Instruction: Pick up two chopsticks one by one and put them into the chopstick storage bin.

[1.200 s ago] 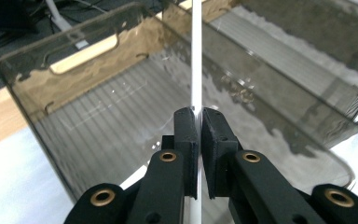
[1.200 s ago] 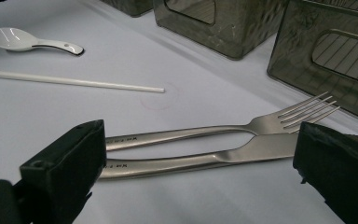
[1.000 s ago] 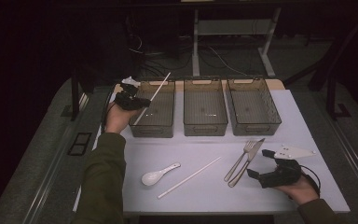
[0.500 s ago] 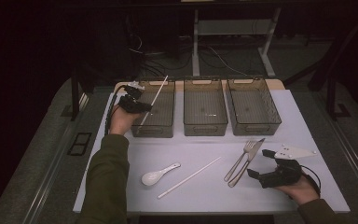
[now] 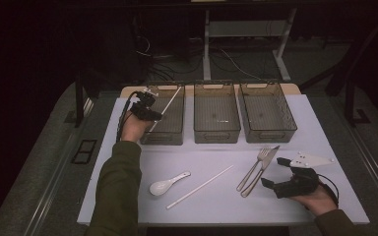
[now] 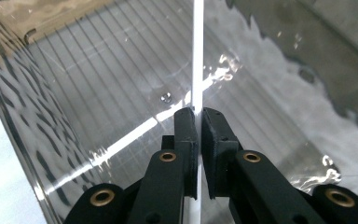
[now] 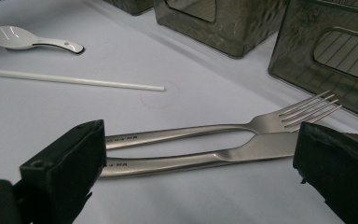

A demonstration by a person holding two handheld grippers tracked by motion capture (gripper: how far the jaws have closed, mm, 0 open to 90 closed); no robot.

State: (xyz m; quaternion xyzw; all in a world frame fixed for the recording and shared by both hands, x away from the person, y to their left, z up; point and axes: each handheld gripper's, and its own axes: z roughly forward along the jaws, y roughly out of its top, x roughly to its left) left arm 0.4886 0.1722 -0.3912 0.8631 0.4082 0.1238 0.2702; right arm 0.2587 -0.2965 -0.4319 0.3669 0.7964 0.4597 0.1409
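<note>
- Two grippers are at work. Our left gripper [image 5: 150, 112] is in the upper left of the high view, over the left bin [image 5: 175, 132].
- Its jaws are pinched tight on a white chopstick [image 5: 170, 102]. In the left gripper view the stick [image 6: 197, 56] runs straight up out of the jaws, over the ribbed floor of the bin.
- We think the stick is about to go down into that bin. It is not let go yet.
- Our right gripper [image 5: 275, 184] is in the lower right of the high view. Its jaws are spread wide and hold nothing.
- In the right gripper view a fork [image 7: 261, 123] and a knife [image 7: 223, 156] lie side by side on the table, just past the wide jaws.
- A second chopstick [image 5: 200, 186] and a white spoon [image 5: 167, 184] lie on the table [image 5: 128, 162] in the lower middle of the high view.
- The middle bin [image 5: 216, 132] and the right bin [image 5: 270, 132] look almost bare. We cannot tell what the small specks in them are.
- So we judge the sorting has just begun. One stick is nearly in, and four things are left on the table.
</note>
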